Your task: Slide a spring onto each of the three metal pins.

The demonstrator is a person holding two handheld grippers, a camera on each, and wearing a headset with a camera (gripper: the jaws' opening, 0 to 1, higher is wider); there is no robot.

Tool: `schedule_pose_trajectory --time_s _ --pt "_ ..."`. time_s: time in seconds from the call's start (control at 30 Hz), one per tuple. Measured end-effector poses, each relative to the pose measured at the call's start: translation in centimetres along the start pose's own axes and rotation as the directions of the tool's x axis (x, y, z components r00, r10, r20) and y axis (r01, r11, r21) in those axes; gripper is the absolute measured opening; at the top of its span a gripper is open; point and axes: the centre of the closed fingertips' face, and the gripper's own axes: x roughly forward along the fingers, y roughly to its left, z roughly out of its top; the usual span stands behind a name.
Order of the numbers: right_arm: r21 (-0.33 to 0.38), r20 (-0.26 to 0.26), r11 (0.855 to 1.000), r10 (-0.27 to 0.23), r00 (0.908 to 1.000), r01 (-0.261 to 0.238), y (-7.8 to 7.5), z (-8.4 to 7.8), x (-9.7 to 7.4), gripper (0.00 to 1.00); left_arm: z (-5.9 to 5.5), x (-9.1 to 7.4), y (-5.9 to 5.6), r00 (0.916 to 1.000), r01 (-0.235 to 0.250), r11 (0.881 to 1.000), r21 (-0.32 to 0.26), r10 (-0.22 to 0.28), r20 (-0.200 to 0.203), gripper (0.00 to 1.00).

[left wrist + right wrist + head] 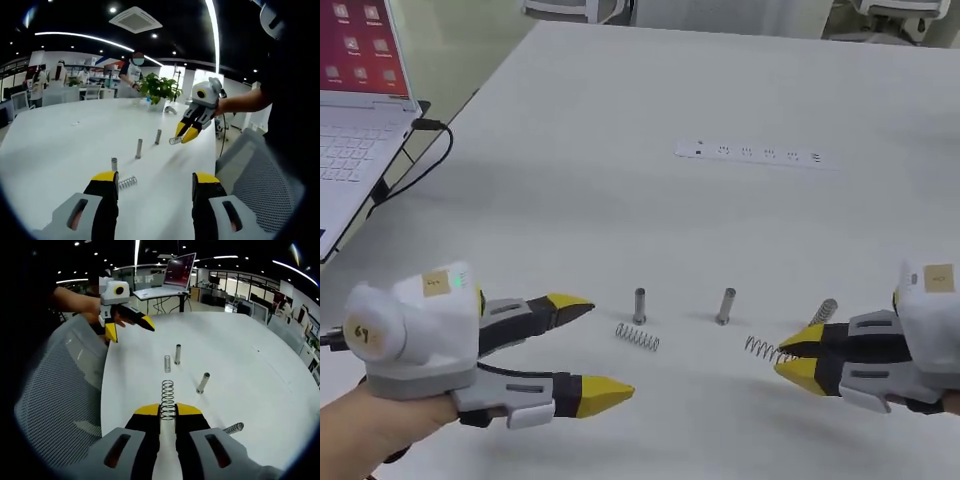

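Observation:
Two bare metal pins (639,303) (726,305) stand upright on the white table (620,200). A third pin (825,310) to their right carries a spring. One loose spring (637,337) lies just in front of the left pin. My right gripper (790,358) is shut on one end of another spring (760,348), which sticks out ahead of the jaws (168,390). My left gripper (595,348) is open and empty, with the loose spring (128,182) a little beyond its left fingertip (105,177).
An open laptop (350,110) with a black cable (430,160) sits at the far left. A white power strip (750,153) lies farther back on the table. A grey mesh chair (60,390) stands at the table's near edge.

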Motion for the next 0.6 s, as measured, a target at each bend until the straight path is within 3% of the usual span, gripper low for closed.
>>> schedule_pose_trajectory --time_s 0.13,0.3,0.6 --pt "-0.025 -0.007 1.000 0.008 0.9999 -0.008 0.2 0.2 -0.3 0.08 0.8 1.3 -0.8 0.9983 0.055 0.998 -0.004 -0.055 0.016 0.48" --pt "-0.057 -0.006 0.998 0.024 0.9997 -0.024 0.7 1.1 -0.5 0.08 0.7 3.5 -2.3 0.9893 0.144 0.989 0.033 -0.143 -0.028 0.37" --pt "-0.112 -0.004 0.992 0.064 0.9979 -0.064 2.0 2.1 -0.3 0.08 1.4 6.4 -4.0 0.9796 0.201 0.978 0.052 -0.200 -0.023 0.36"
